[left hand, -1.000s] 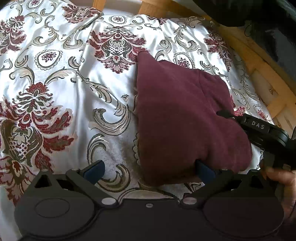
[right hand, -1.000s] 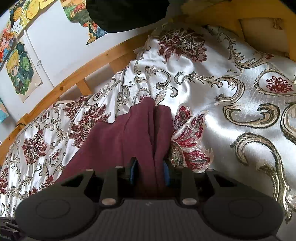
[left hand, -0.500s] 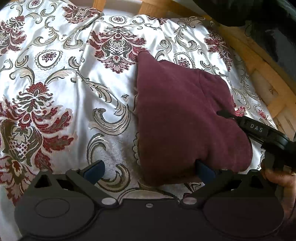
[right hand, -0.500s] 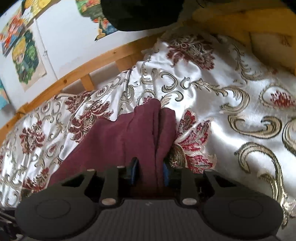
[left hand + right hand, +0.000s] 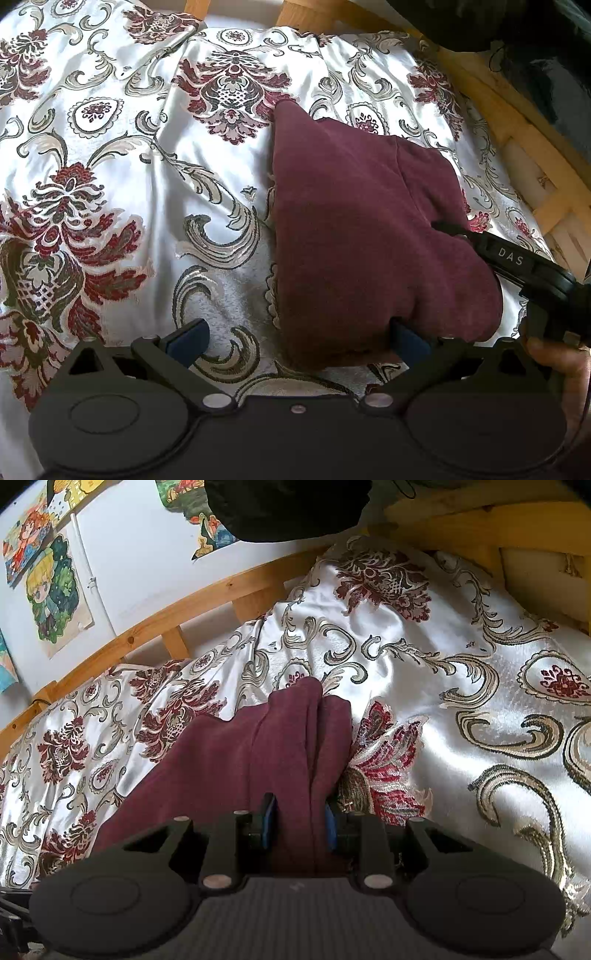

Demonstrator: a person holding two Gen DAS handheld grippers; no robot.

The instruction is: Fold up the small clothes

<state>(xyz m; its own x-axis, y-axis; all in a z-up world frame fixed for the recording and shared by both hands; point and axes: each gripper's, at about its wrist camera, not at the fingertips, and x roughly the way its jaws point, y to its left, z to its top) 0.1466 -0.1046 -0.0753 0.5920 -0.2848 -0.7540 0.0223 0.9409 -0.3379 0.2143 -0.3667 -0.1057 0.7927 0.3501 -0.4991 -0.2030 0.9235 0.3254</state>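
Right tongs (image 5: pixel 300 821) clamp a bunched ridge of the maroon garment (image 5: pixel 236 760), blue pads pressed on the cloth from both sides. Seen from the left wrist view, these right tongs (image 5: pixel 443 227) reach in from the right edge and bite into the garment's right side; black arm lettered "DAS".

Left tongs (image 5: pixel 297 338) stand wide open, low over the near edge of the maroon garment (image 5: pixel 362 236). Left blue pad sits over bare bedspread; right blue pad is partly tucked under or against the garment's near hem — contact unclear. Nothing pinched between them.

Garment lies on the bed, on a shiny white bedspread (image 5: pixel 122 177) patterned with dark red flowers and grey-gold scrolls. It is folded into a rough wedge, point away from the left camera, with a seam or fold line running down its right half.

Wooden bed frame (image 5: pixel 155 624) borders the bedspread. Wall behind carries cartoon posters (image 5: pixel 55 590). Part of a hand (image 5: pixel 554 358) shows at lower right of the left wrist view.
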